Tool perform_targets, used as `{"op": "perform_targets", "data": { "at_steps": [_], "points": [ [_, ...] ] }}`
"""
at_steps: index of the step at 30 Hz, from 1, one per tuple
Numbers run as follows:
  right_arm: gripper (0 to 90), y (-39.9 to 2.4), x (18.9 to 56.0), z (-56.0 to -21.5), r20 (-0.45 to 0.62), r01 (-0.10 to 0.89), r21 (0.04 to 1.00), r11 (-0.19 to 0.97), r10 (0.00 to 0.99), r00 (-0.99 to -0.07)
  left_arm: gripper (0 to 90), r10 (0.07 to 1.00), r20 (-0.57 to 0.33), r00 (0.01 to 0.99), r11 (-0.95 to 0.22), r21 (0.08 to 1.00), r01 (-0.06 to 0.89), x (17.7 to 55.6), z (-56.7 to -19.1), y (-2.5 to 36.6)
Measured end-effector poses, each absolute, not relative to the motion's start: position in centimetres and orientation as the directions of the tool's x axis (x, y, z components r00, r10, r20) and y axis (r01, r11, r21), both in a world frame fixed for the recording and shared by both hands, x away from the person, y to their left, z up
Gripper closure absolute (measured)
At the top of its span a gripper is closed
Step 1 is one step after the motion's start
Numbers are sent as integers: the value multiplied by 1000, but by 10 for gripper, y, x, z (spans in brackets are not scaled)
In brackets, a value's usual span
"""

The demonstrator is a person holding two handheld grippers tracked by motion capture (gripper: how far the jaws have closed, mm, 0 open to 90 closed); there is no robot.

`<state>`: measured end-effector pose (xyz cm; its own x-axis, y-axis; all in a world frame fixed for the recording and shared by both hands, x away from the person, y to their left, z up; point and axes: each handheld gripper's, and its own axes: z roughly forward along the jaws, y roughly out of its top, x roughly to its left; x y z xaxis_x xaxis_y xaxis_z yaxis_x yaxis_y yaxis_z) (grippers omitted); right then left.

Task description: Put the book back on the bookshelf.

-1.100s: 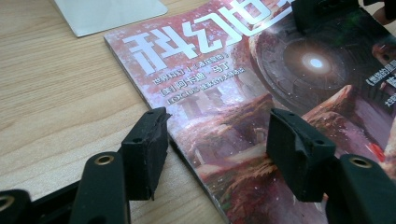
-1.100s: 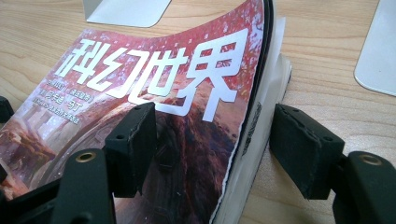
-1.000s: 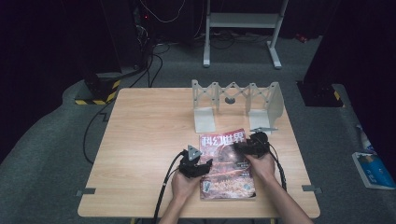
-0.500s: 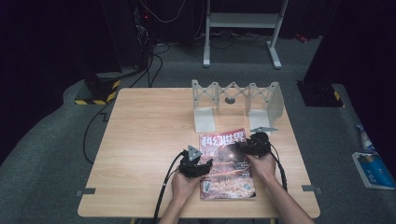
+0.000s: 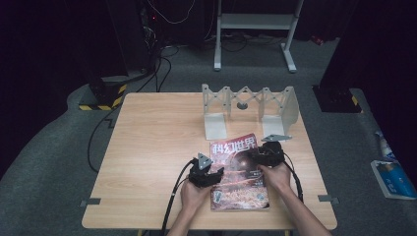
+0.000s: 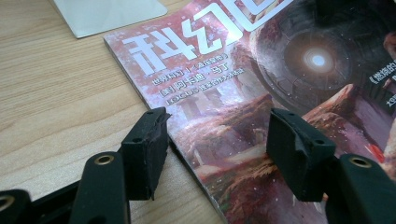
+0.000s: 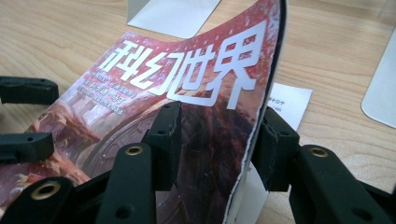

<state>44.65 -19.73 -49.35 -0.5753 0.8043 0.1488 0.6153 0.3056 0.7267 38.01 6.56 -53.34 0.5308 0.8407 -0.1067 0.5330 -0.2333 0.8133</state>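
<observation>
Wooden table (image 5: 147,147), right gripper (image 7: 217,135) apparently closing on magazine (image 7: 187,93) edge

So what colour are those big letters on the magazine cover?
Silvery white, on the magazine, whose reddish-brown cover shows a space scene. The right gripper view shows them best.

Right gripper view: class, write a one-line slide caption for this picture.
Right gripper closing on the lifted, curling edge of a glossy red science-fiction magazine above a light wooden table.
</observation>
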Motion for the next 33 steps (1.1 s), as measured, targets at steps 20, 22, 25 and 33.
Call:
{"op": "perform_targets", "data": {
  "at_steps": [20,22,25,33],
  "points": [
    [833,-200,435,-486,96,545,746,383,748,-657,327,837,-120,534,-239,798,553,380,-531,70],
    [838,-201,432,-484,98,535,754,381,740,-665,312,837,-134,530,-227,797,560,381,-531,71],
    [841,-203,427,-484,75,511,767,389,735,-674,289,834,-147,532,-218,798,562,382,-531,72],
    [846,-208,420,-482,95,485,797,360,718,-690,255,820,-184,541,-206,787,581,387,-530,77]
  ]
}}
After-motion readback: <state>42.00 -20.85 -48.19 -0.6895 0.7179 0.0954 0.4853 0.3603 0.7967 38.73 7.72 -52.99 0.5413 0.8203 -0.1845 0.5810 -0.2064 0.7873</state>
